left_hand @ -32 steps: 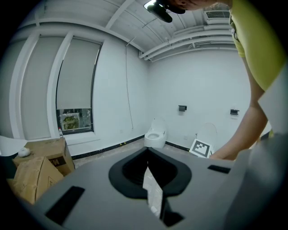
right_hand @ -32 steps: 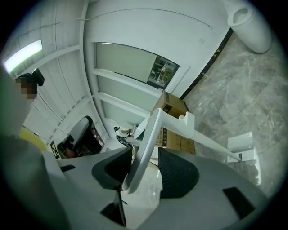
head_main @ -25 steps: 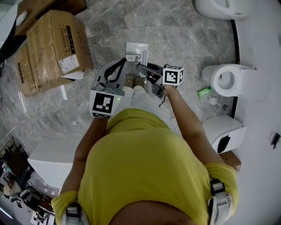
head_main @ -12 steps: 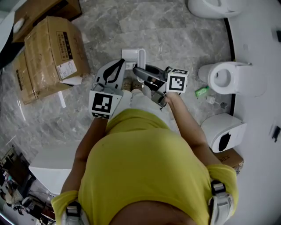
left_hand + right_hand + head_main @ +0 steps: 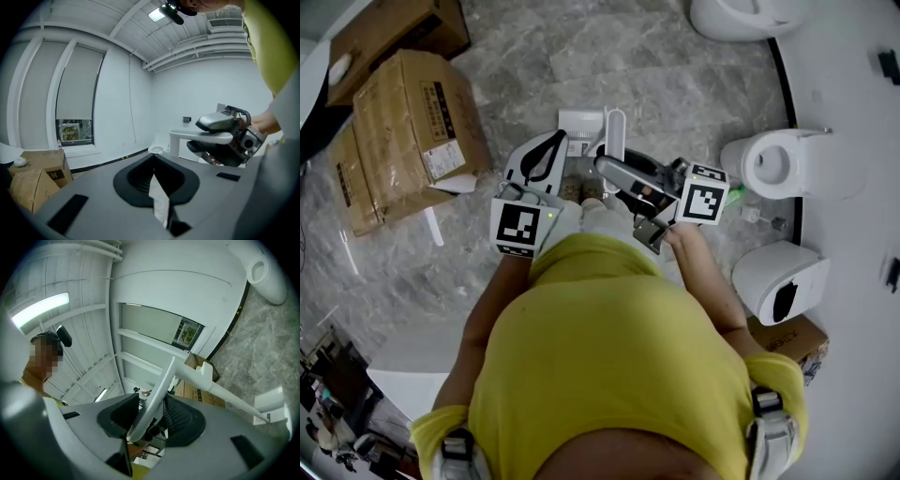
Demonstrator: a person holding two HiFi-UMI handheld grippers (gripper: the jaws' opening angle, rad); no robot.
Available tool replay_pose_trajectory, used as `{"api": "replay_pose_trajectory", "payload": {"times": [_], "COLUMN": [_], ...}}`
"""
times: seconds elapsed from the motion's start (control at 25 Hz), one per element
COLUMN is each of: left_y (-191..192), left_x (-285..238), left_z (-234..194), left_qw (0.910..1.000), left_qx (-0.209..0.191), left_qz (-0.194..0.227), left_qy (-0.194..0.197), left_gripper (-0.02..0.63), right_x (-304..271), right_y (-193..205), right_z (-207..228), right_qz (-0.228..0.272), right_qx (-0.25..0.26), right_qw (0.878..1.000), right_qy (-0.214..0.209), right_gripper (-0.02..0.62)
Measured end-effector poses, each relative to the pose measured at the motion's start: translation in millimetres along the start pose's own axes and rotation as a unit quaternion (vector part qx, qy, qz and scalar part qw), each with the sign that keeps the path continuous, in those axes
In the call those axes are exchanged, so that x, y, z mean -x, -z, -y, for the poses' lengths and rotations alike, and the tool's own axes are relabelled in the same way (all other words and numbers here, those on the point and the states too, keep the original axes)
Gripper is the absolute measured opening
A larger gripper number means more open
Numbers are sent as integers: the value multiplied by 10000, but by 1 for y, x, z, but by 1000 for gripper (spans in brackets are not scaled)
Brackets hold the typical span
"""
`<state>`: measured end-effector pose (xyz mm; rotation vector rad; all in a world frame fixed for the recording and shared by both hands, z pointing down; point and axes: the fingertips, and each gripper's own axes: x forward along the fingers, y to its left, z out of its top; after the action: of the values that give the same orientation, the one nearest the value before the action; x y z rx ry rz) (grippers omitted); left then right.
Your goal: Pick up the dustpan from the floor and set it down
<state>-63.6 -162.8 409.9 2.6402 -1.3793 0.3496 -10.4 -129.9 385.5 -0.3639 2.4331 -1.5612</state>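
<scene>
The white dustpan (image 5: 579, 120) hangs in front of the person's feet, its long white handle (image 5: 615, 131) rising toward me. My right gripper (image 5: 602, 165) has that handle between its jaws. In the right gripper view the handle (image 5: 154, 399) crosses the jaw gap against the pads, and the shaft runs down to the pan (image 5: 269, 404) above the marble floor. Its jaws are opening slightly while the handle stays between them. My left gripper (image 5: 558, 141) is beside it on the left, jaws together and empty. The left gripper view shows the right gripper (image 5: 220, 136) holding the handle (image 5: 201, 137).
Taped cardboard boxes (image 5: 403, 122) stand on the floor at the left. A white toilet bowl (image 5: 741, 14) is at the top. A round-topped white bin (image 5: 778, 164), a white dispenser (image 5: 778, 281) and a small green item (image 5: 736, 194) line the white wall base on the right.
The right gripper has risen and shifted right in the head view, carrying the dustpan handle with it. The left gripper has stayed almost where it was.
</scene>
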Motion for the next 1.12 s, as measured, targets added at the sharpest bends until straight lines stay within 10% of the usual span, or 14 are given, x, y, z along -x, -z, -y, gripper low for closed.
{"api": "replay_pose_trajectory", "payload": {"times": [1.12], "left_y": [-3], "left_x": [-1], "left_z": [-5], "left_qw": [9999], "left_qx": [-3], "left_qz": [-4], "left_qy": [-165], "left_gripper": [2], "right_x": [15], "right_y": [-13], "right_z": [25], "right_qz": [18], "right_qx": [77], "right_qw": [9994], "right_qy": [324], "right_gripper": [176]}}
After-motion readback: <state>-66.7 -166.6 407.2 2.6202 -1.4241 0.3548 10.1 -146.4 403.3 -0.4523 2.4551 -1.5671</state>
